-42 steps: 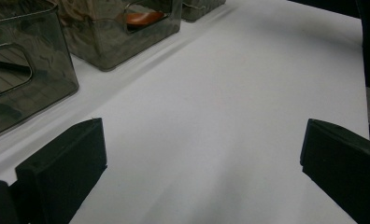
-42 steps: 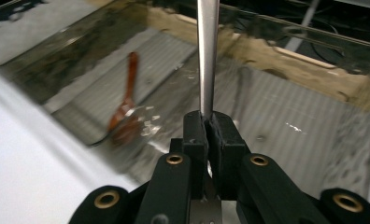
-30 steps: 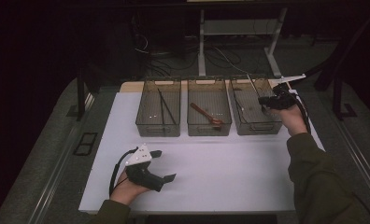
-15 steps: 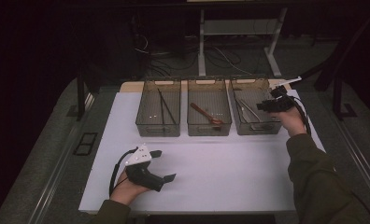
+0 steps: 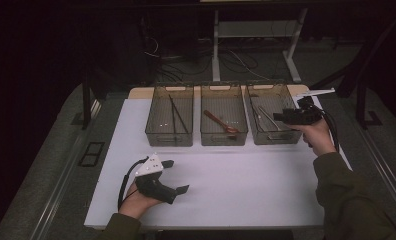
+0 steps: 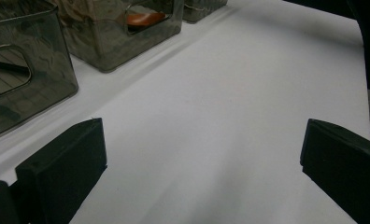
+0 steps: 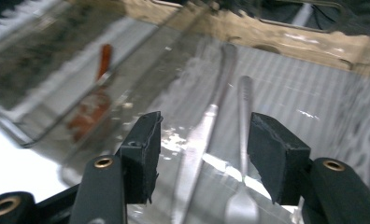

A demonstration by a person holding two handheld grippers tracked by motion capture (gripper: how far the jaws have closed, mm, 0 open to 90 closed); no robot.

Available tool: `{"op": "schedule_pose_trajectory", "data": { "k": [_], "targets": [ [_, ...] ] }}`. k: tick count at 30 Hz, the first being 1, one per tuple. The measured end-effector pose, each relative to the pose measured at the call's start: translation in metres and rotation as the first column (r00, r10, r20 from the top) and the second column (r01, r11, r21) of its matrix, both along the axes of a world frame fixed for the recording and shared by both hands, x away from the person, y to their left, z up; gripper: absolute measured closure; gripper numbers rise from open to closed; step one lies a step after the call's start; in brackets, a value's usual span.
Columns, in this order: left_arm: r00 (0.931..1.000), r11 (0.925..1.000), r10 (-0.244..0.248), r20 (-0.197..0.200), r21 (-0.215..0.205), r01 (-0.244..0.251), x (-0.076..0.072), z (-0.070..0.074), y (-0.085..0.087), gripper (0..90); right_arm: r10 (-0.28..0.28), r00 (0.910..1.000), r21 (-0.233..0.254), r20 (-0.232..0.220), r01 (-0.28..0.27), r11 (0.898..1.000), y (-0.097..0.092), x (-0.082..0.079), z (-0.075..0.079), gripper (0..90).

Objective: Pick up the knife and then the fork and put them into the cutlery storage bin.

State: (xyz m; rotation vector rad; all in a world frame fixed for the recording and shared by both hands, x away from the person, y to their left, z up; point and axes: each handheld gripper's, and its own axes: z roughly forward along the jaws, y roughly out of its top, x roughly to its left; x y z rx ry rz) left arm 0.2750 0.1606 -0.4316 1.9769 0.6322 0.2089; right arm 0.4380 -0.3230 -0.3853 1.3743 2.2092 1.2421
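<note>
Seen from the high view, three smoky clear plastic bins line the white surface [image 5: 236, 185]; the right gripper [image 5: 280, 118] hovers at the right bin [image 5: 271, 120], where slim metal utensils [image 5: 266, 119] lie. The left gripper [image 5: 178, 176] rests low on the sheet, hand beneath it. The left gripper view shows its blunt black jaws wide apart over bare white. In the right gripper view, jaws just opening straddle nothing, the utensils lying flat on the ribbed bin floor below.
</note>
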Motion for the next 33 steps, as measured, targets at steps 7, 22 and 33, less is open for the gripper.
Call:
{"op": "schedule_pose_trajectory", "data": {
  "k": [7,22,33],
  "targets": [
    [1.0000,1.0000,0.002,0.002,-0.003,-0.002,-0.001,0.000,0.002,0.0,0.067,0.9963,0.038,0.054,-0.069,0.997,0.009,-0.022,0.004,39.3],
    [1.0000,1.0000,0.000,0.003,0.001,0.000,-0.003,0.000,0.002,0.0,0.192,0.9717,0.075,0.137,-0.204,0.976,0.032,-0.083,0.005,30.4],
    [1.0000,1.0000,-0.002,0.007,-0.001,0.002,-0.004,0.002,0.003,0.0,0.180,0.9720,0.042,0.151,-0.188,0.981,0.038,-0.115,-0.011,24.4]
  ]
}}
